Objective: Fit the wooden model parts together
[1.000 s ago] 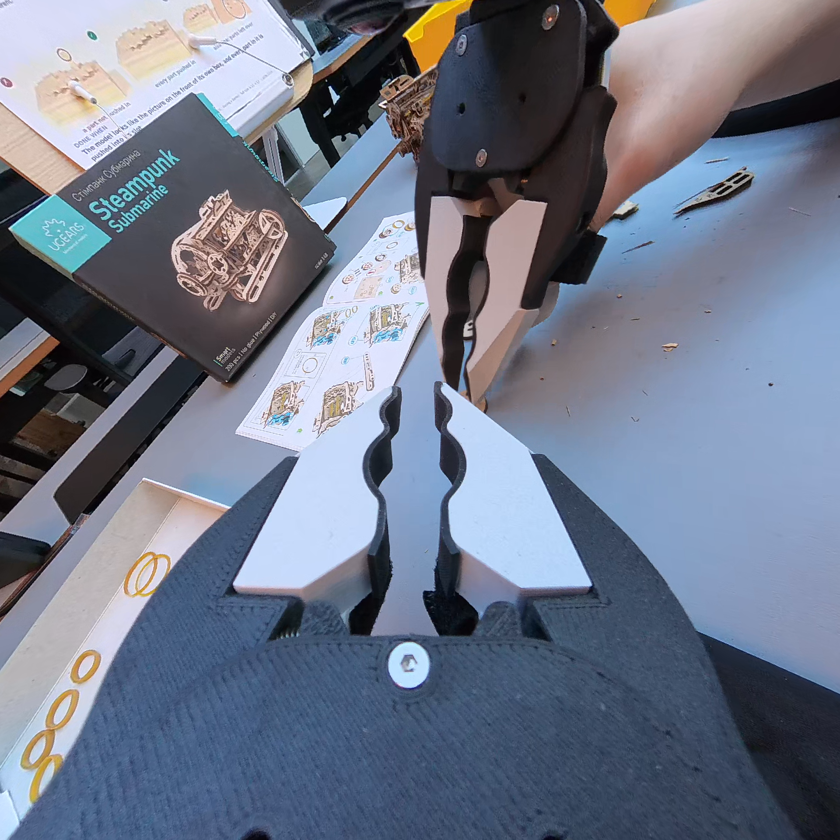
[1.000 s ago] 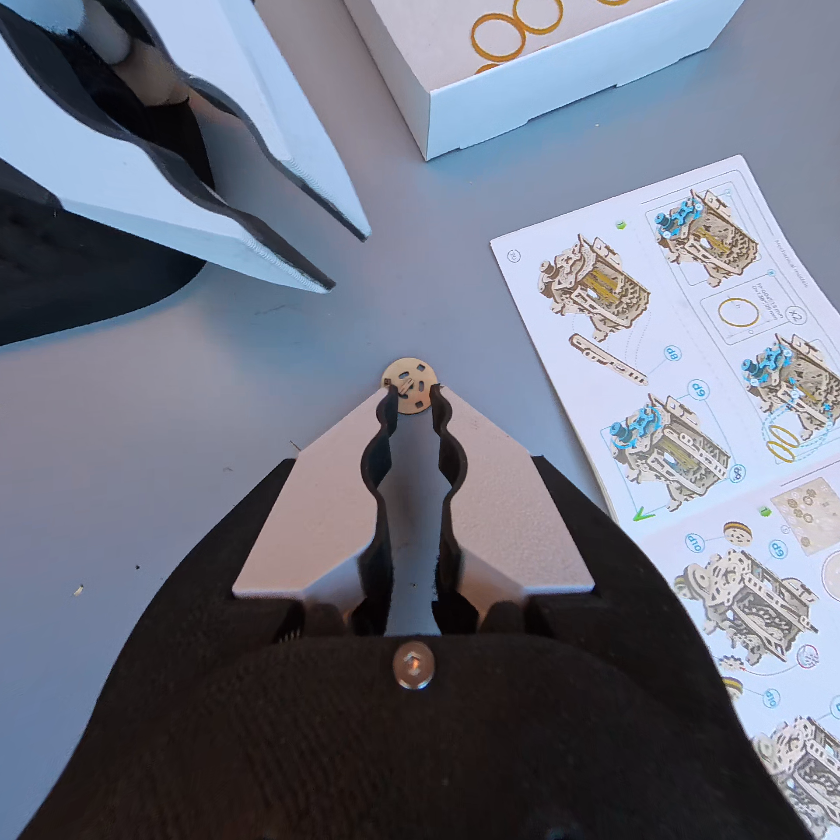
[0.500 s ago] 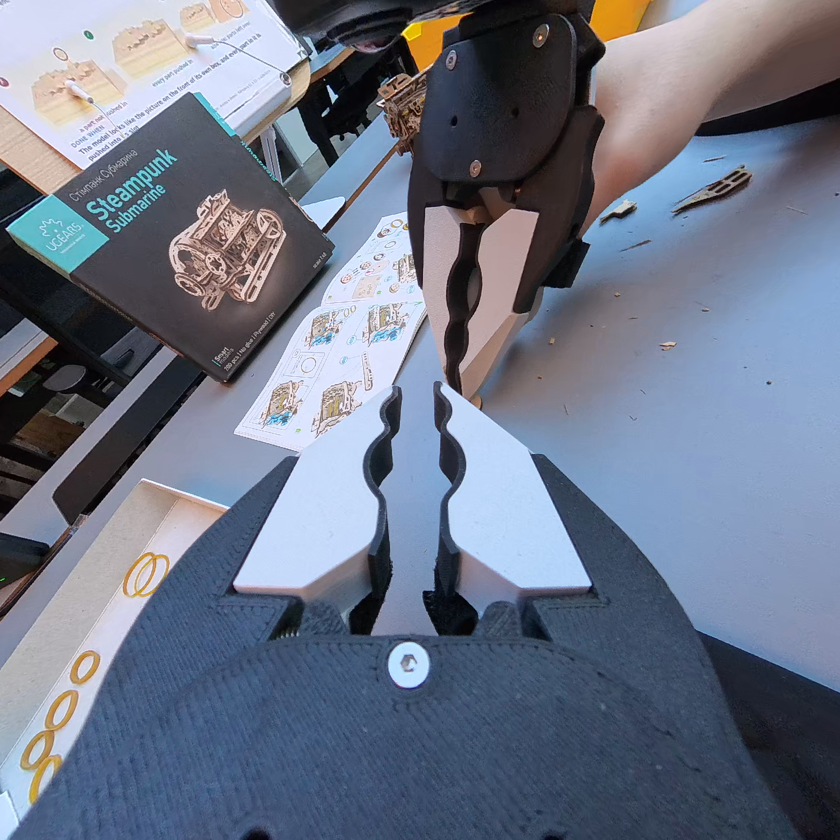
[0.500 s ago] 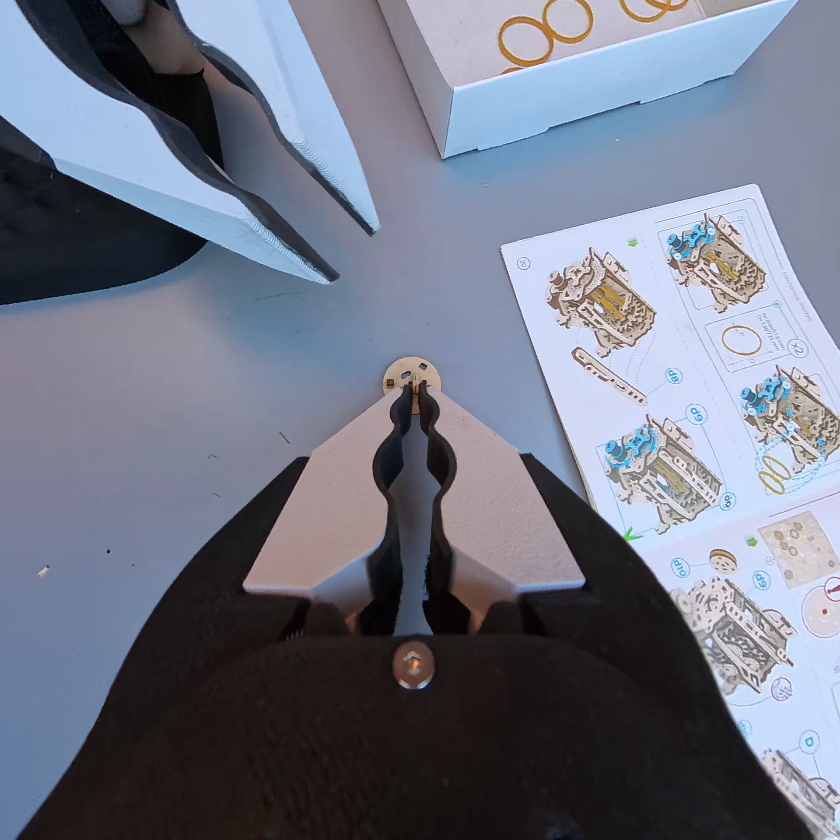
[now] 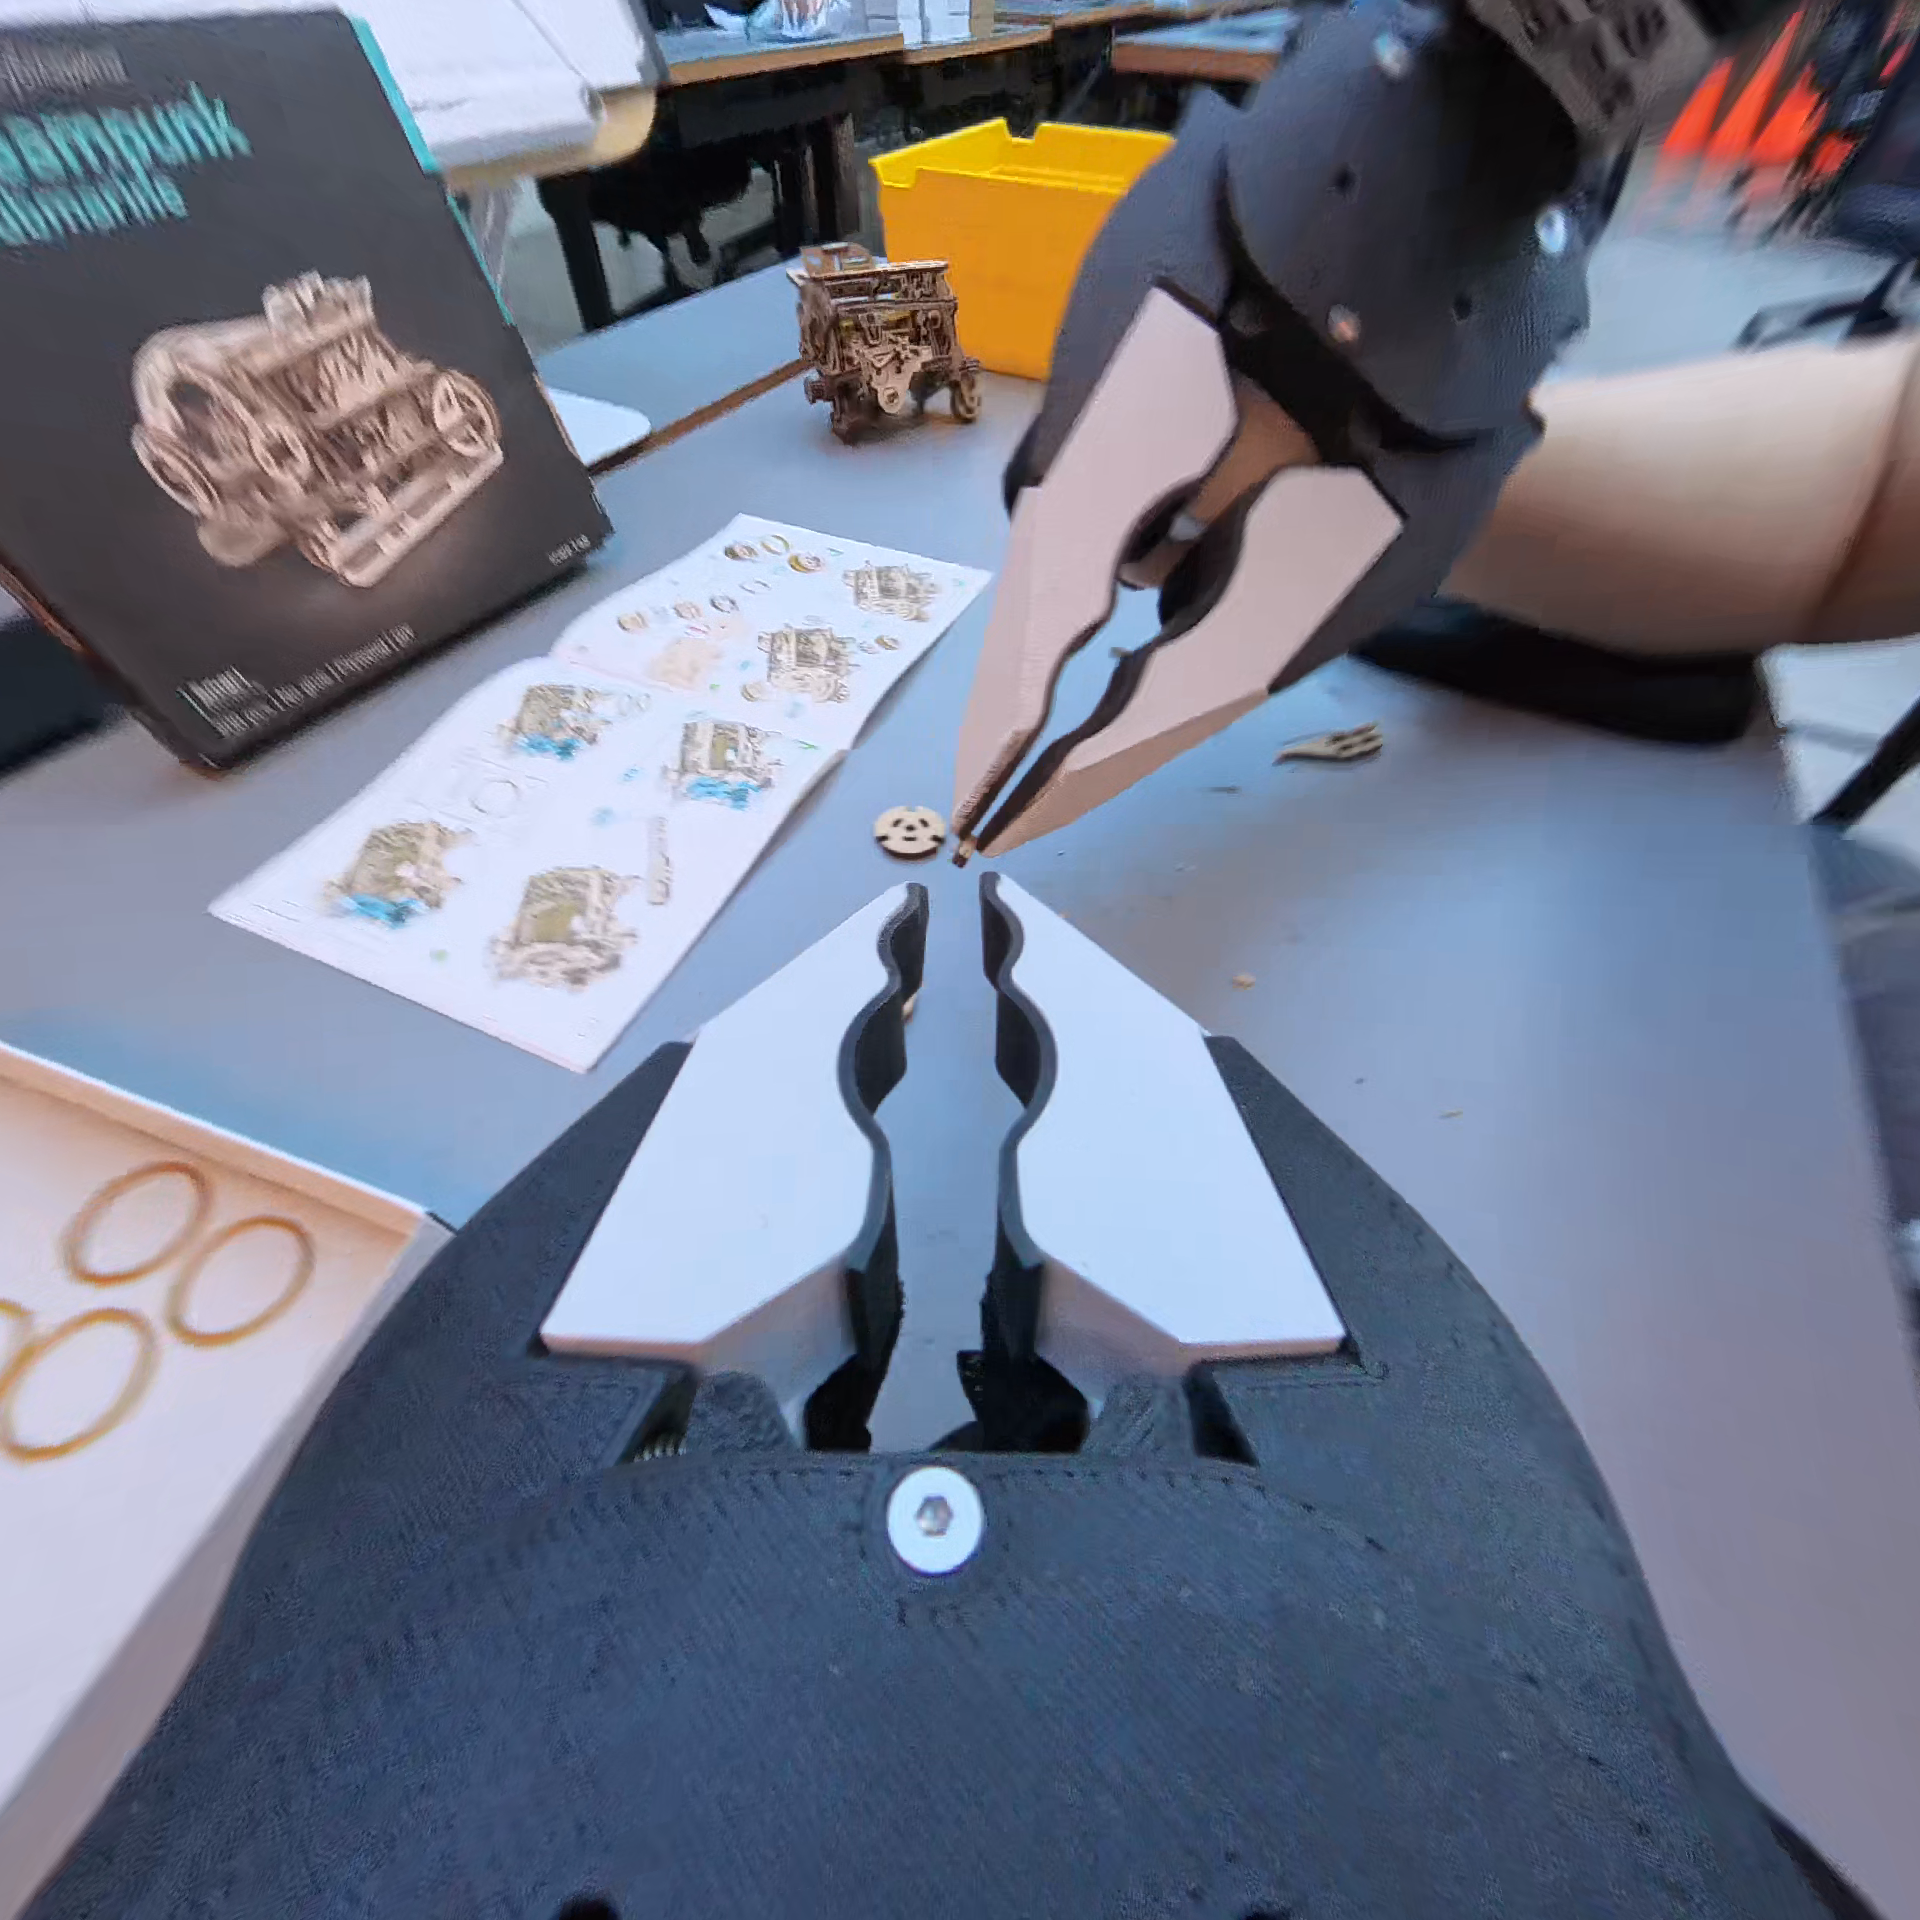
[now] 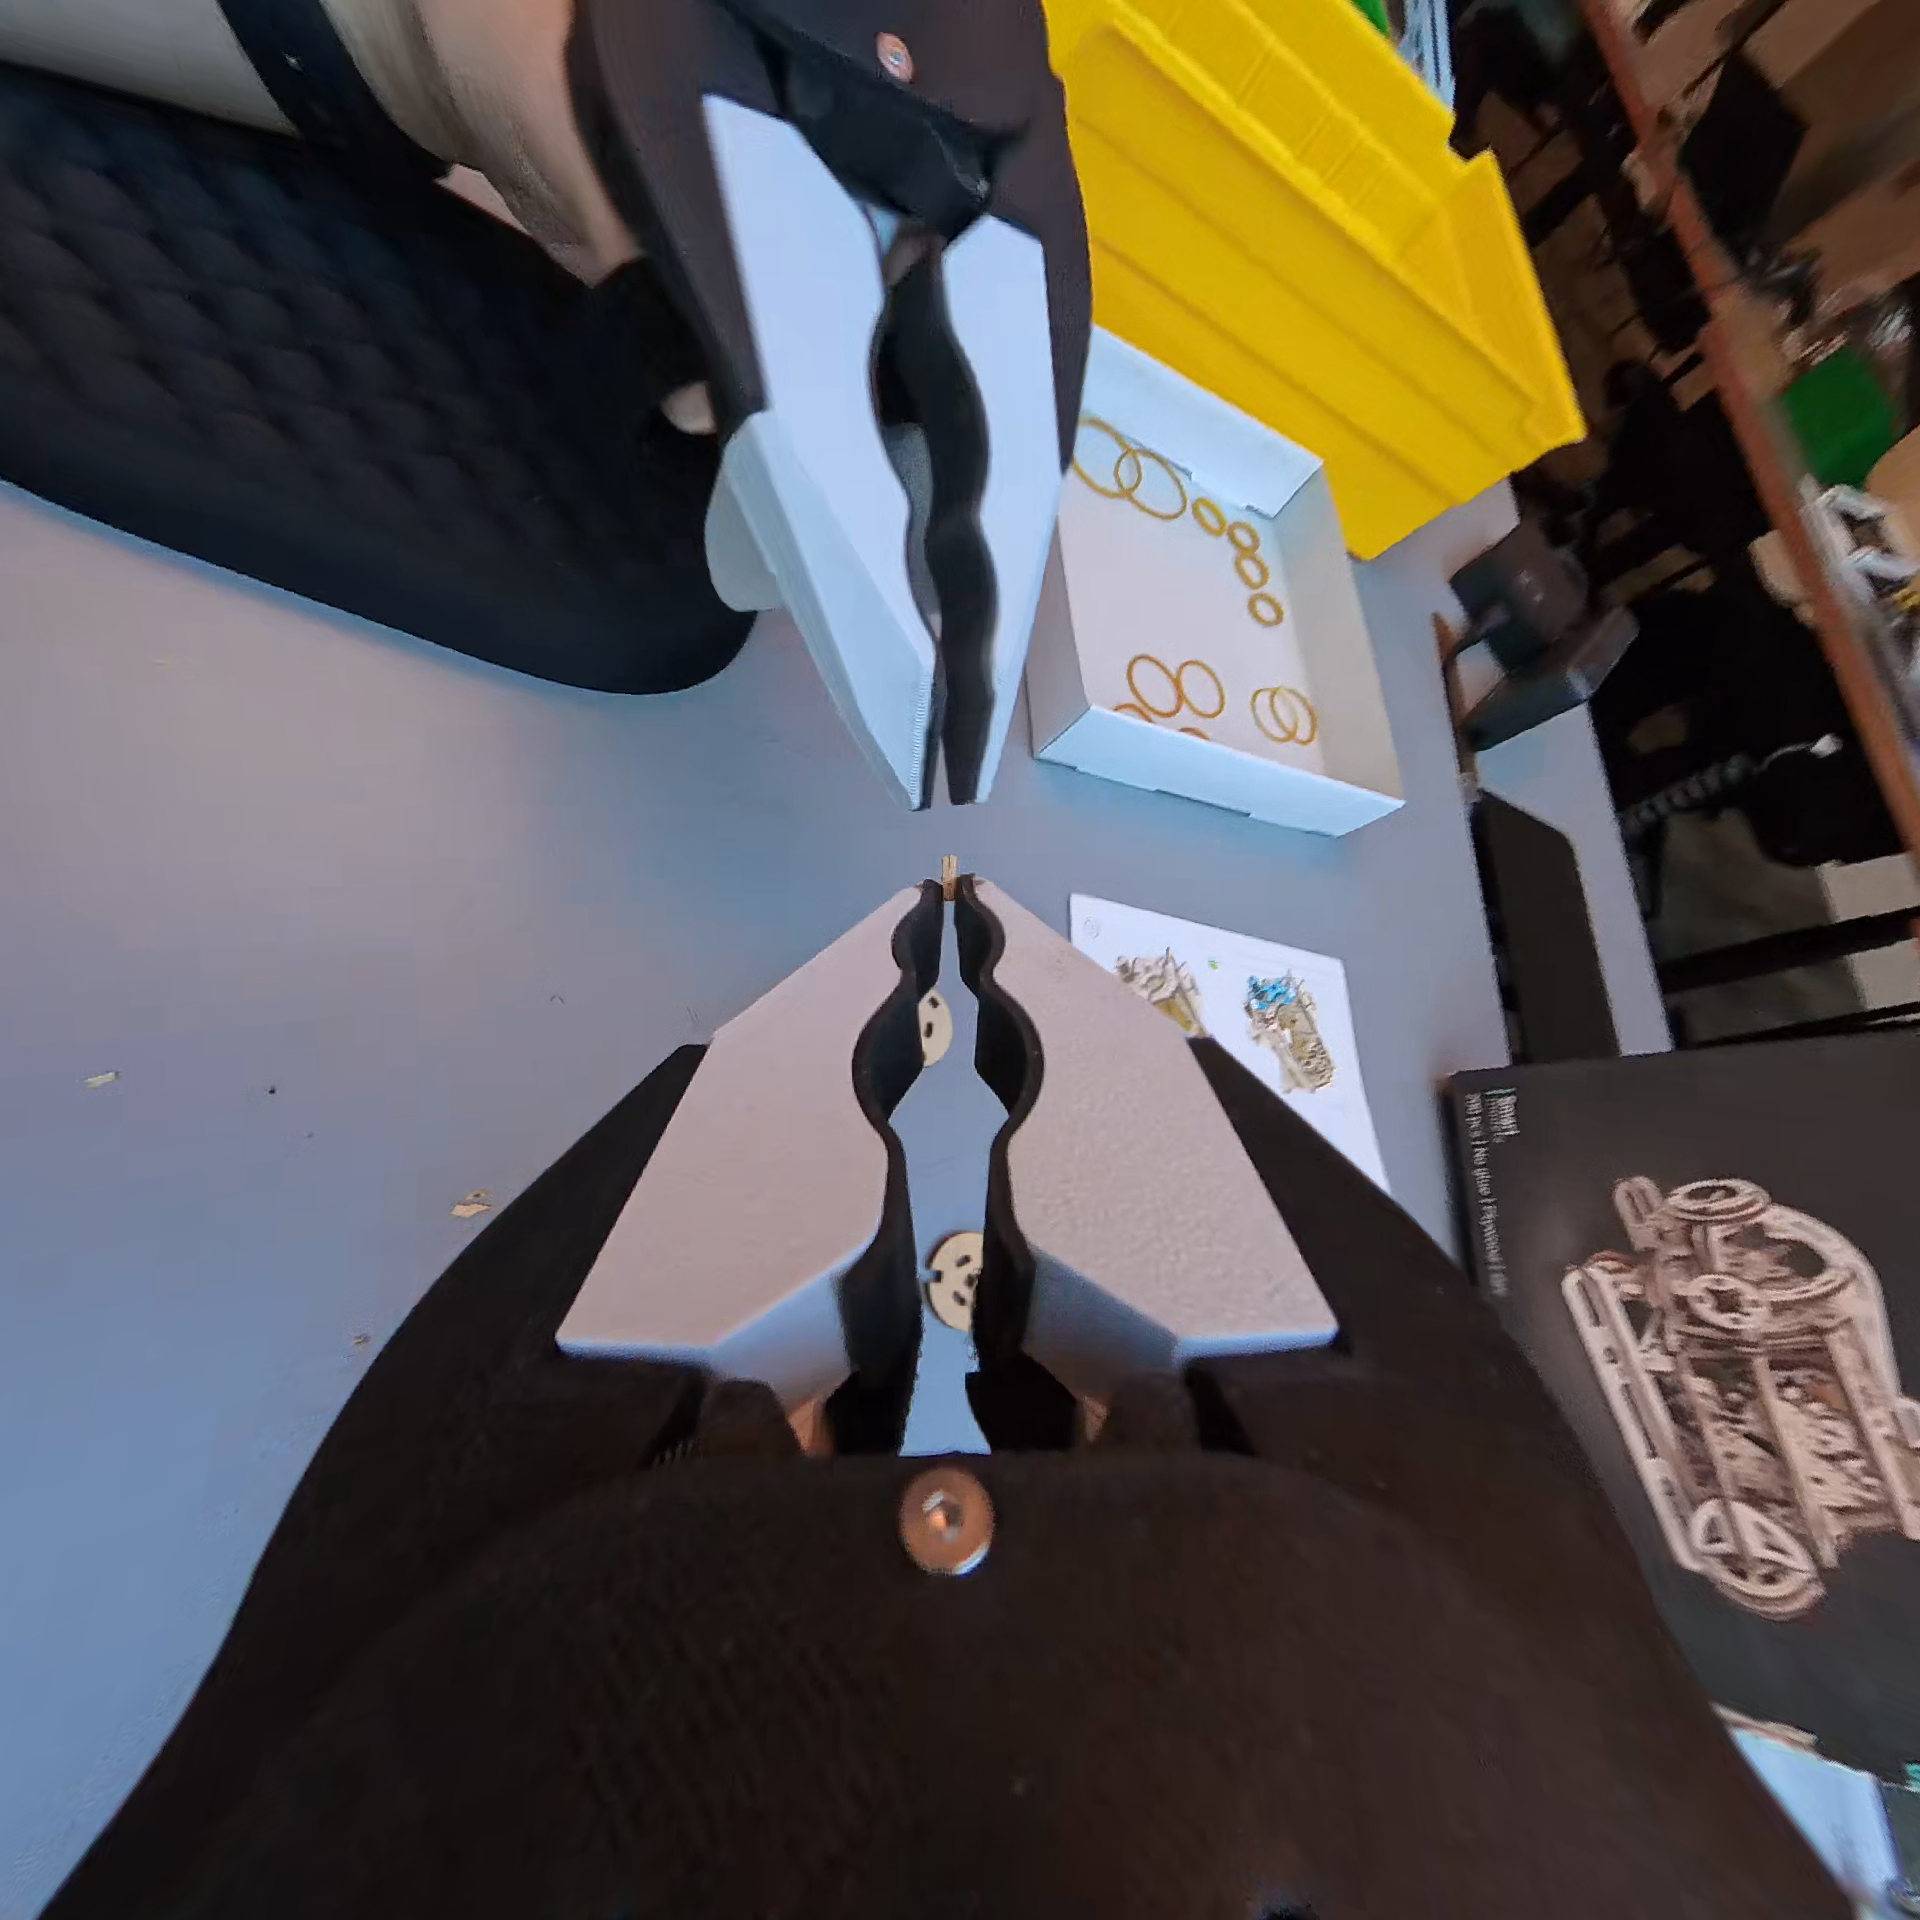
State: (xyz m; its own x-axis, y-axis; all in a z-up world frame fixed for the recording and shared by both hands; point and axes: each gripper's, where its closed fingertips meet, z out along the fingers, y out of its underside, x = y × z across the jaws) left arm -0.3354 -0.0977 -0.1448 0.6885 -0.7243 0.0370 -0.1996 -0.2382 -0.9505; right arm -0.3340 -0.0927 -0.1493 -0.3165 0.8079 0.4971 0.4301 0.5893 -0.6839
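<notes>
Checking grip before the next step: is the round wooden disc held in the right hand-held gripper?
No, the round wooden disc lies flat on the grey table beside the right hand-held gripper, which pinches only a small wooden peg.

1. The right gripper (image 6: pixel 948 885) has its tips pinched together on a tiny peg (image 6: pixel 948 869), and it slopes down toward the table.
2. The left gripper (image 5: pixel 954 896) holds nothing; its fingers stand a narrow gap apart.
3. The two grippers point tip to tip, close but not touching.
4. A bare forearm (image 5: pixel 1683 499) runs back from the right gripper.
</notes>
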